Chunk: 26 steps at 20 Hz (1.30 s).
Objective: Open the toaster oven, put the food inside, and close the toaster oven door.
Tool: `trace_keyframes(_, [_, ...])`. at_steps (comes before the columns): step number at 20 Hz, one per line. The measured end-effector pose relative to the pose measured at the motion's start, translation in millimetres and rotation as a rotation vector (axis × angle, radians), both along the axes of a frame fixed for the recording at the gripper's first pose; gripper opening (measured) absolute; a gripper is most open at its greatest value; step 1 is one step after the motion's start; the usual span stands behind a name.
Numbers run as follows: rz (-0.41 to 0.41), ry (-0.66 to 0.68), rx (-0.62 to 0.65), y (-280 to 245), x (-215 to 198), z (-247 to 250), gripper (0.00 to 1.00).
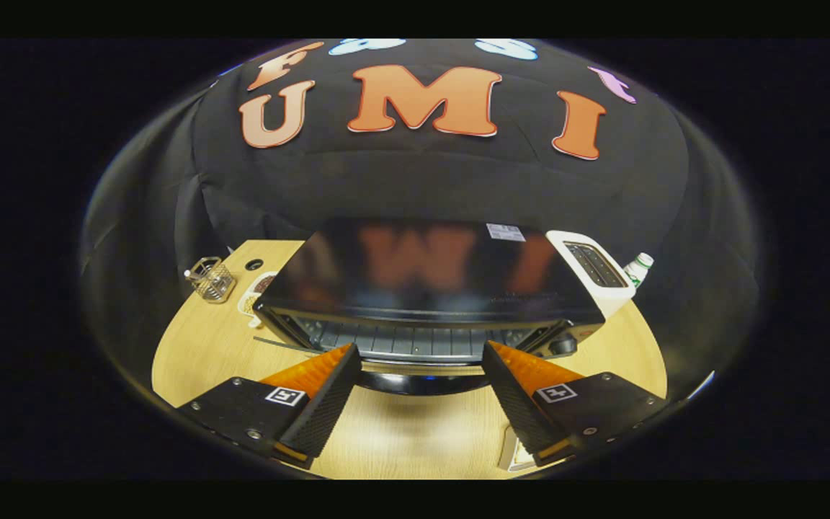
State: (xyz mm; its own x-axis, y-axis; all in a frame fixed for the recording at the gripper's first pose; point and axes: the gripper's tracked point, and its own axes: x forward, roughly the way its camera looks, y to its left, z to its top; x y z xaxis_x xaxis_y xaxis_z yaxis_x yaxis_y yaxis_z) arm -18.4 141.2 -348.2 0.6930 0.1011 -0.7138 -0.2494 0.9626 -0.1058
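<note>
Black and shiny, the toaster oven [429, 288] is seen mid-frame with its door [415, 380] dropped open; the gripper [418, 364] is held wide, empty; food must be fetched next

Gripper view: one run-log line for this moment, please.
tongs: open, empty | black toaster oven: door down, rack visible, just ahead | food: not identifiable | wooden table

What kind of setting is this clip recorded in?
Likely a staged kitchen booth: a black toaster oven with its door open and a white toaster sit on a wooden table, with black cloth behind. The tool is open, just before the oven.
</note>
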Motion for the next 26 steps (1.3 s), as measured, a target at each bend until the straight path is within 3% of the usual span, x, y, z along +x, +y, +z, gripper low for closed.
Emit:
trace_keyframes(6, [0.005, 0.069, -0.037, -14, -49, -20, 0.98])
trace_keyframes(8, [-0.03, 0.105, -0.013, -20, -66, -30, 0.98])
trace_keyframes(12, [-0.075, 0.106, 0.04, -30, -77, -45, 0.98])
trace_keyframes(19, [-0.063, 0.128, 0.009, -37, -95, -64, 0.98])
trace_keyframes(26, [-0.094, 0.246, 0.007, -45, -118, -116, 0.98])
